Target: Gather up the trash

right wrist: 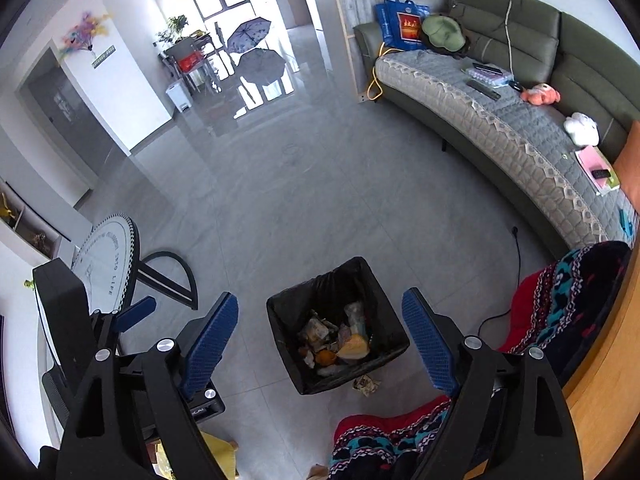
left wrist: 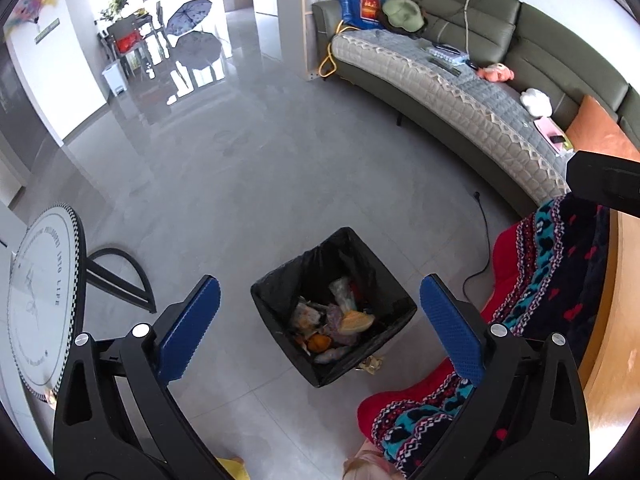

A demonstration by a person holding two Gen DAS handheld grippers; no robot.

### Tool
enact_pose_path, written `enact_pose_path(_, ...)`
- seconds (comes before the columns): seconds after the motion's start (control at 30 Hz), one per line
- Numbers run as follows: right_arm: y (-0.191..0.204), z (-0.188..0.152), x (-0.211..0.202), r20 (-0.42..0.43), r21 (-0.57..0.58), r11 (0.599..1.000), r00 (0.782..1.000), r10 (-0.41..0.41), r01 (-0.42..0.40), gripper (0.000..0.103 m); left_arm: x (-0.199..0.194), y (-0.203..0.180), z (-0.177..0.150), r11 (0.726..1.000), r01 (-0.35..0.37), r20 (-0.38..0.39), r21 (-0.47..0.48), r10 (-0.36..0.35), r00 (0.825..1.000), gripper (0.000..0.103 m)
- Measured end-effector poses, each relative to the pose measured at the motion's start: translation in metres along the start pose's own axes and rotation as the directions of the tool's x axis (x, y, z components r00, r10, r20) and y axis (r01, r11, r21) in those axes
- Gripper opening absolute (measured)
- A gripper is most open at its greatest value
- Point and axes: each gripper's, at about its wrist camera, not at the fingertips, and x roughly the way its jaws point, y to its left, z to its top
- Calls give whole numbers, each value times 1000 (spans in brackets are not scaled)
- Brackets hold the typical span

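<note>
A black bin [left wrist: 276,300] with a black liner stands on the grey tile floor, holding several scraps of trash [left wrist: 340,320]. My left gripper [left wrist: 320,292] hangs above it, blue pads wide apart and nothing between them. A crumpled wrapper [left wrist: 370,362] lies on the floor against the bin's near side. In the right wrist view the bin [right wrist: 288,340] sits between the fingers of my right gripper [right wrist: 322,300], which is open and empty. The wrapper [right wrist: 366,384] shows there too. The left gripper's blue finger [right wrist: 136,314] appears at the left.
A round table [left wrist: 36,300] with lettering stands to the left. Red patterned fabric [left wrist: 540,272] lies at the right beside an orange wooden edge [left wrist: 624,300]. A black cable [left wrist: 486,240] runs on the floor before the long green sofa [left wrist: 480,92].
</note>
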Motion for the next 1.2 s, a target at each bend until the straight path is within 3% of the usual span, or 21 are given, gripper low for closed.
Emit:
enact_pose_path(0.37,-51,-28,-54,60,105,993,996,-66,60,84,-28,-55,8,990,88,55,108,-94,994,97)
enact_pose_path(0.67,-124,-84,-118,89,248,956,979,-185,158,84,-53,-145,-1,944,200,49,264,-220,974,97)
enact_pose_path(0.87,-173,-137,-165,93,339,909,953,-289,243,85,-73,-218,-22,880,287,23,378,-319,948,97)
enact_pose_path(1.2,-234,-226,-227,83,487,813,910,-406,319,85,-110,-325,-83,736,423,-74,528,-457,887,97)
